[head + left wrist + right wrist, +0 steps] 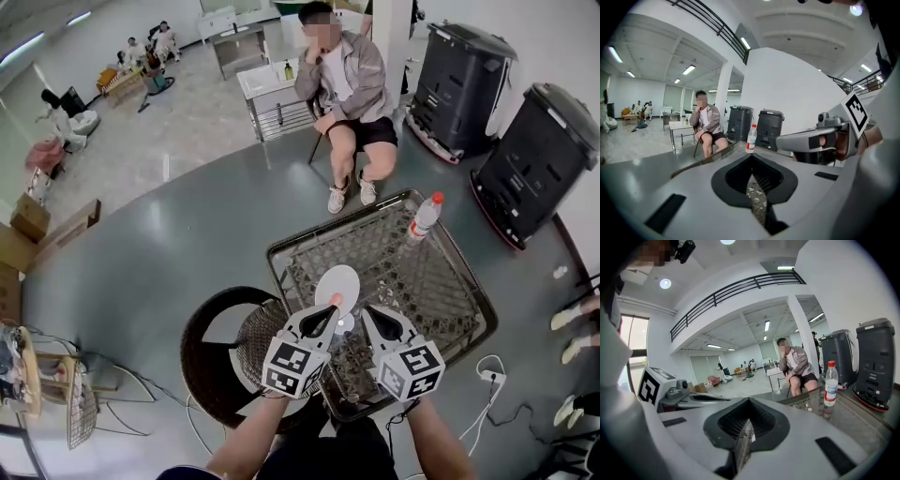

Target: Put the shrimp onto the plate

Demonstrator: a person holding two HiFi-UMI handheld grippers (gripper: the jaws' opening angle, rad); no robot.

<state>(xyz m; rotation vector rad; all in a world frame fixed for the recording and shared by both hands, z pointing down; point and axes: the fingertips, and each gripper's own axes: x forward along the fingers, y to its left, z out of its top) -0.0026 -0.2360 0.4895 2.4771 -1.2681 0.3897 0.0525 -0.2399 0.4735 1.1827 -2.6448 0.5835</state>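
The mesh-patterned worktop (441, 291) shows whole only in the head view. Each claw's own view catches just a thin strip of it behind the closed fingers. Two black machines (539, 159) stand on the floor beyond it, and a seated person (342, 75) faces it from the far side. A round dark seat (220, 347) beside the worktop's near left corner appears in the head view alone.

The left claw (332, 306) and the right claw (367, 310) are held side by side over the worktop's near half. In its own view the left claw (751, 157) has its fingers brought together with nothing between them, and the same goes for the right claw (749, 400). Each of these views also catches the other claw at its edge.

The white plate (339, 279) lies just ahead of the left claw's tip and shows in the head view only. The clear bottle (424, 217) with a red cap stands upright near the far right corner and is visible in all three views.

The shrimp (336, 300) is a small orange speck at the plate's near edge, right at the left claw's tip. Whether it touches the claw or rests fully on the plate is too small to tell.
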